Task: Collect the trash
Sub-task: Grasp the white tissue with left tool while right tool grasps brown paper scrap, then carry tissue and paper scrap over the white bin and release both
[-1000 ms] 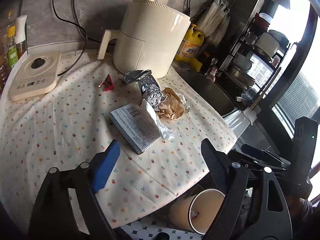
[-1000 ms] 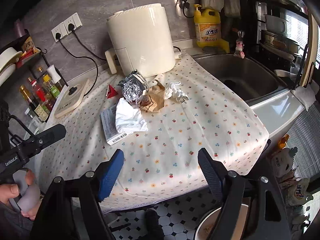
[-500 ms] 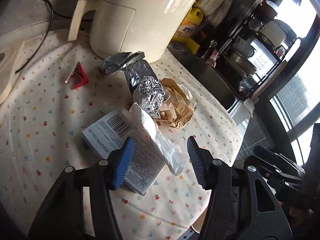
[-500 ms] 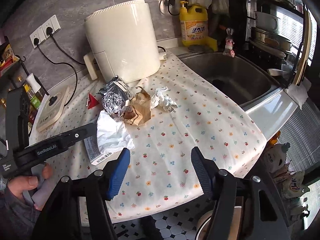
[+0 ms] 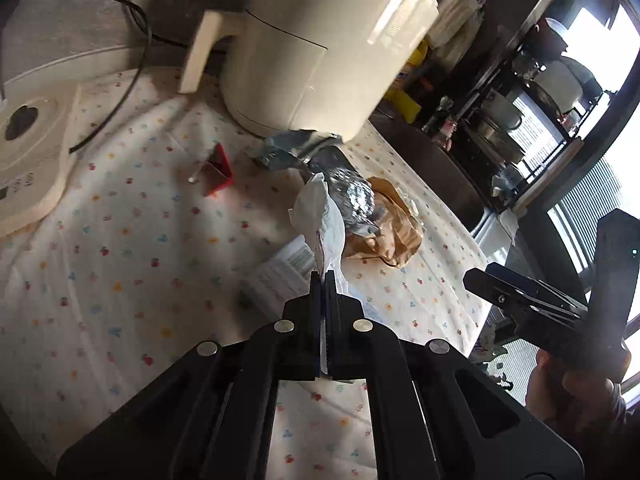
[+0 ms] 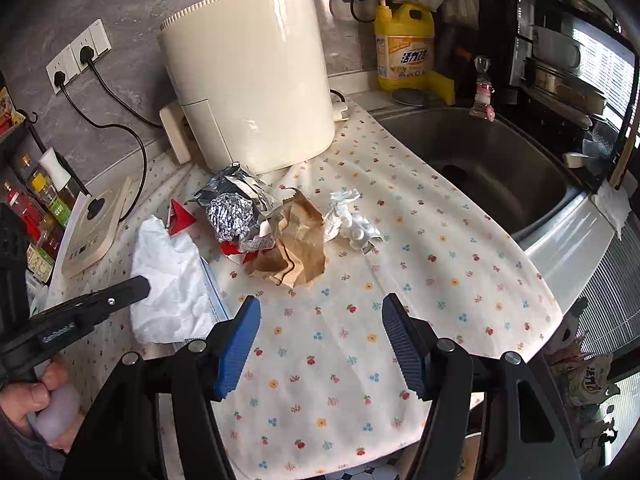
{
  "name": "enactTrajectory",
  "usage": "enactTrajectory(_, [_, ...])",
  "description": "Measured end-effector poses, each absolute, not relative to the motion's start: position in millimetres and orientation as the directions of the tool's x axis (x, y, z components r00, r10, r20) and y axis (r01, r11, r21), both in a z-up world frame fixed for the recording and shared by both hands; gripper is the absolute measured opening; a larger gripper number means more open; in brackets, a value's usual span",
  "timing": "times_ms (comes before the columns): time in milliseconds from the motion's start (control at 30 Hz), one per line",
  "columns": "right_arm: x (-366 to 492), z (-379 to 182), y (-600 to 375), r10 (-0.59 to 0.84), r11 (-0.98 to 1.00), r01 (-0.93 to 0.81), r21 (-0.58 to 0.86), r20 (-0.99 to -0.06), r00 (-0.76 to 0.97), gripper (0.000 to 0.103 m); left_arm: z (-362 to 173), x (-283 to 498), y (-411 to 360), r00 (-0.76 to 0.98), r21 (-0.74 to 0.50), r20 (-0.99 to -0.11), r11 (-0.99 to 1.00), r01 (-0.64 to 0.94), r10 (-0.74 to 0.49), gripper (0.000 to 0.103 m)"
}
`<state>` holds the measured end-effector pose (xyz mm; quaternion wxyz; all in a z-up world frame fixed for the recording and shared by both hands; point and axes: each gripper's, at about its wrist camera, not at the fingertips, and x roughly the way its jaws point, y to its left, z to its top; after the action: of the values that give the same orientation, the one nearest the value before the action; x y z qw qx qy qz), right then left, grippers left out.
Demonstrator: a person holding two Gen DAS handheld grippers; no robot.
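Note:
My left gripper [image 5: 323, 280] is shut on a crumpled white tissue [image 5: 322, 220], which stands up from its tips; the tissue also shows in the right wrist view [image 6: 168, 276]. It lies over a grey printed box [image 5: 280, 276]. Behind it are a foil ball [image 6: 232, 212], a crumpled brown paper bag [image 6: 300, 244], a red paper scrap [image 6: 180, 218] and a white wrapper wad [image 6: 350, 224]. My right gripper [image 6: 320, 340] is open and empty, above the tablecloth near the front edge.
A cream air fryer [image 6: 248, 92] stands at the back of the flowered tablecloth [image 6: 420, 280]. A sink [image 6: 480, 168] is at the right, a yellow detergent bottle [image 6: 404, 48] behind it. A cream appliance base [image 6: 92, 228] and sauce bottles [image 6: 36, 208] are at the left.
My left gripper moved forward over the box and closed on the white tissue. My right gripper drifted closer to the table and stayed open.

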<state>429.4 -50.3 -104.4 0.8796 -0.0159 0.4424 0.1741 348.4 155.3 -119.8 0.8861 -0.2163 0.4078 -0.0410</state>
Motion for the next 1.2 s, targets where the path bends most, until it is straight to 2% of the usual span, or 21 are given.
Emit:
enactTrajectory(133, [444, -115, -38, 0.282, 0.938, -0.327, 0.113, -0.798, 0.533, 0.064, -114, 333, 185, 0.686, -0.411, -0.701, 0.897, -0.162, -0.197, 0.003])
enactTrajectory(267, [457, -122, -27, 0.271, 0.941, -0.321, 0.102, -0.797, 0.54, 0.078, -112, 315, 208, 0.694, -0.401, -0.704, 0.891, -0.211, -0.152, 0.003])
enactTrajectory(533, [476, -145, -9, 0.258, 0.938, -0.336, 0.084, -0.815, 0.518, 0.079, -112, 284, 236, 0.688, -0.37, -0.723, 0.876, -0.309, -0.063, 0.003])
enactTrajectory(567, [478, -147, -8, 0.25, 0.94, -0.332, 0.079, -0.82, 0.515, 0.077, -109, 281, 237, 0.694, -0.363, -0.718, 0.878, -0.311, -0.051, 0.003])
enactTrajectory(633, [483, -152, -4, 0.269, 0.932, -0.35, 0.096, -0.831, 0.487, 0.053, -106, 274, 240, 0.708, -0.376, -0.705, 0.87, -0.32, -0.044, 0.003])
enactTrajectory(667, [485, -155, -2, 0.278, 0.927, -0.357, 0.112, -0.844, 0.459, 0.028, -105, 271, 241, 0.712, -0.381, -0.701, 0.866, -0.324, -0.042, 0.003])
enactTrajectory(700, [487, -156, -2, 0.284, 0.928, -0.349, 0.128, -0.85, 0.443, 0.021, -105, 268, 241, 0.713, -0.381, -0.701, 0.865, -0.326, -0.039, 0.003])
enactTrajectory(900, [469, -144, -12, 0.295, 0.926, -0.354, 0.129, -0.833, 0.468, 0.008, -99, 257, 228, 0.731, -0.372, -0.682, 0.874, -0.311, -0.029, 0.003])
enactTrajectory(1200, [427, -120, -60, 0.339, 0.909, -0.392, 0.145, -0.803, 0.49, 0.004, -88, 237, 166, 0.742, -0.368, -0.67, 0.88, -0.301, -0.026, 0.003])
